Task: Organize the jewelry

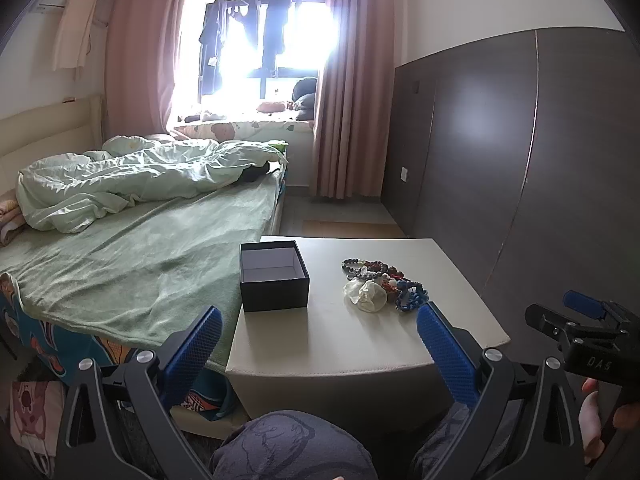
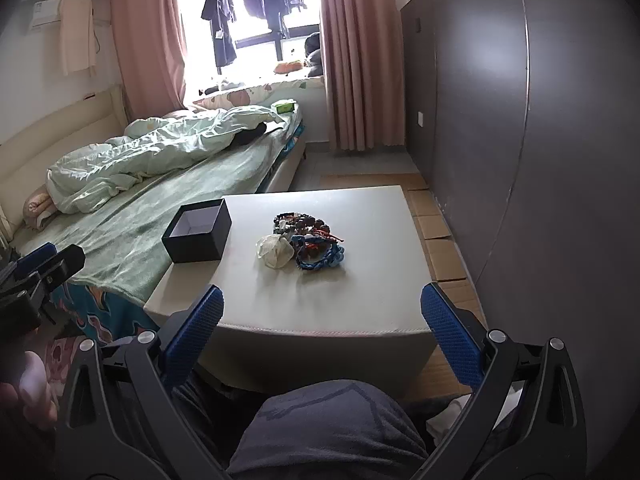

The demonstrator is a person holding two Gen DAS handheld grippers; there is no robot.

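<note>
A bright window (image 1: 256, 40) lies straight ahead and far off, glaring white, with dark clothes (image 1: 276, 28) hanging on a rail across it. Pink curtains (image 1: 344, 92) frame it on both sides. Ahead and to the left stretches a bed (image 1: 140, 252) with a green sheet and a rumpled pale quilt (image 1: 132, 176), backed by a cream headboard (image 2: 60, 132). To the right rises a dark panelled wall (image 1: 520, 160), white above. Flattened cardboard (image 2: 436, 232) covers the floor along its foot.
</note>
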